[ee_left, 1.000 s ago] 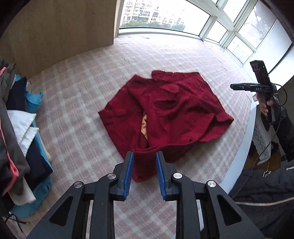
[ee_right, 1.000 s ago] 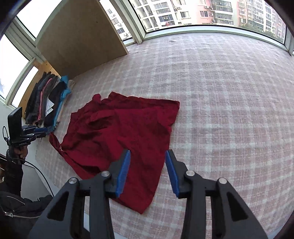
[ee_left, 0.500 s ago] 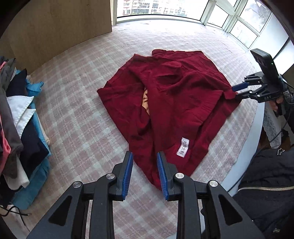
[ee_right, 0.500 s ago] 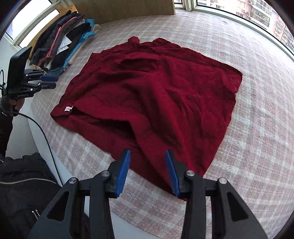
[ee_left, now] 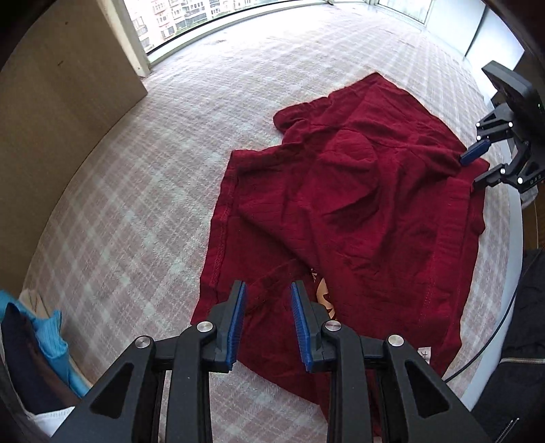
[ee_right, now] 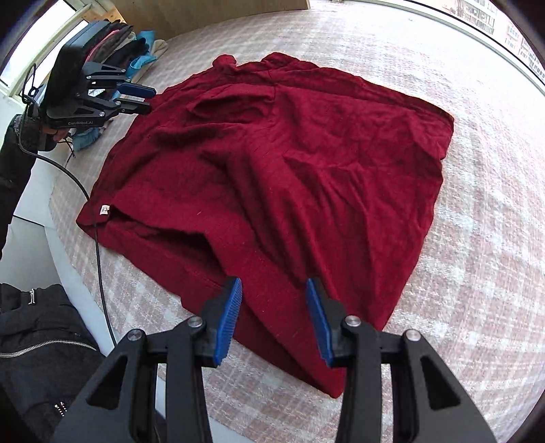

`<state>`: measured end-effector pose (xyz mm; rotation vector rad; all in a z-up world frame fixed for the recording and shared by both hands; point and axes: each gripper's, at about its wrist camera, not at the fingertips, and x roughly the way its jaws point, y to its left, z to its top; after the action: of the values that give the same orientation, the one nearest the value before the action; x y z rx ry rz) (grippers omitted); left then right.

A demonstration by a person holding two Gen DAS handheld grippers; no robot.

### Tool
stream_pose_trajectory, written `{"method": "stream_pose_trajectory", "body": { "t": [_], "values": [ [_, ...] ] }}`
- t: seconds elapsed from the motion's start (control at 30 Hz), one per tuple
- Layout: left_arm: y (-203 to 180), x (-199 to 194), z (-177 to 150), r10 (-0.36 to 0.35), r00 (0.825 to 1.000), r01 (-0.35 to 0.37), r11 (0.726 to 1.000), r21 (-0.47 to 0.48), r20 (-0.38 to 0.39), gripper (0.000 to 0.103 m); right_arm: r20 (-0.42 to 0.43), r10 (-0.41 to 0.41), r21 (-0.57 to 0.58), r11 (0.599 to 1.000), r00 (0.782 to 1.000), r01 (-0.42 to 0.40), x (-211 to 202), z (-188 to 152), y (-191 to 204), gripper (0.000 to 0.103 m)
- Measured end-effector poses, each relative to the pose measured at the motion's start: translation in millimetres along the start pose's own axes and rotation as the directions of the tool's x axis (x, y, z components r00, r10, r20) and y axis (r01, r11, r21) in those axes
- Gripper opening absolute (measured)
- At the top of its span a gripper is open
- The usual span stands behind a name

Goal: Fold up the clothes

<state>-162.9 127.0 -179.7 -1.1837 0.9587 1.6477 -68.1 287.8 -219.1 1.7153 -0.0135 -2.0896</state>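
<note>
- Nearest to us, our left gripper [ee_left: 267, 320] points steeply down over the near edge of the red shirt [ee_left: 354, 218]. Its fingers [ee_left: 236, 322] stand narrowly apart with nothing pinched; a raised fold of cloth shows in the gap, likely the seam we mean to take.
- Our right gripper [ee_right: 274, 315] hangs over the shirt's other near corner, fingers [ee_right: 228, 318] a little wider and empty too. We judge each hand is set at a corner so both can lift one edge together.
- The shirt lies spread but rumpled on the bed [ee_left: 143, 191], whose cover is a pale plaid. It sits close to the bed's near edge, within our reach. A white label [ee_right: 104, 209] shows at one corner, and a yellow print [ee_left: 323, 296] peeks from under a flap, so the shirt seems partly turned over itself.
- No fold looks made yet; smoothing or a first grasp comes next, we think.
- Farther off, a pile of clothes [ee_right: 119, 37] lies along the bed's side, probably waiting their turn.
- Beyond, windows [ee_left: 190, 17] ring the bed.
</note>
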Motion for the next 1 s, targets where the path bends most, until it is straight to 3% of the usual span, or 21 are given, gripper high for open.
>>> {"method": "stream_pose_trajectory", "body": {
  "t": [0.2, 0.23, 0.33, 0.43, 0.63, 0.7, 0.8, 0.93, 1.0],
  "values": [
    [2.8, 15.8, 0.9, -0.052, 0.998, 0.052, 0.999, 0.005, -0.047, 0.025, -0.003, 0.013, 0.011, 1.000, 1.000, -0.013, 0.3, -1.0, -1.5, 0.043],
    [3.0, 18.1, -0.4, -0.052, 0.997, 0.052, 0.999, 0.001, -0.055, 0.017, -0.003, 0.016, 0.014, 1.000, 1.000, -0.016, 0.2, -0.9, -1.9, 0.043],
    [6.2, 16.6, -4.3, -0.072, 0.996, 0.071, 0.997, -0.021, -0.043, 0.007, -0.003, 0.024, 0.012, 1.000, 1.000, -0.024, 0.0, -0.6, -1.8, 0.047],
    [10.5, 12.2, -8.4, -0.084, 0.996, 0.082, 0.995, -0.048, -0.025, 0.003, 0.002, 0.022, -0.002, 1.000, 1.000, -0.022, -0.2, -2.0, 0.3, 0.048],
    [33.9, -6.2, -29.4, -0.005, 1.000, 0.006, 0.986, -0.166, 0.003, 0.003, 0.011, 0.039, 0.004, 0.999, 0.999, -0.039, -1.1, -2.6, -3.6, 0.048],
    [51.6, -12.0, -43.0, 0.103, 0.994, -0.109, 0.960, -0.259, -0.038, 0.003, 0.017, 0.049, 0.016, 0.999, 0.999, -0.050, -3.4, -7.9, -6.9, 0.048],
    [68.8, -15.9, -64.4, 0.270, 0.953, -0.301, 0.891, -0.339, -0.138, 0.003, 0.022, 0.056, 0.023, 0.998, 0.998, -0.056, -5.4, -11.8, -9.2, 0.048],
    [71.2, -23.8, -75.2, 0.301, 0.942, -0.336, 0.873, -0.355, -0.150, 0.008, 0.017, 0.055, 0.022, 0.998, 0.998, -0.056, -7.7, -12.9, -10.7, 0.048],
    [72.9, -30.1, -69.6, 0.259, 0.961, -0.276, 0.883, -0.380, -0.099, 0.010, 0.010, 0.059, 0.020, 0.998, 0.998, -0.060, -6.0, -10.2, -9.3, 0.050]
  ]
}}
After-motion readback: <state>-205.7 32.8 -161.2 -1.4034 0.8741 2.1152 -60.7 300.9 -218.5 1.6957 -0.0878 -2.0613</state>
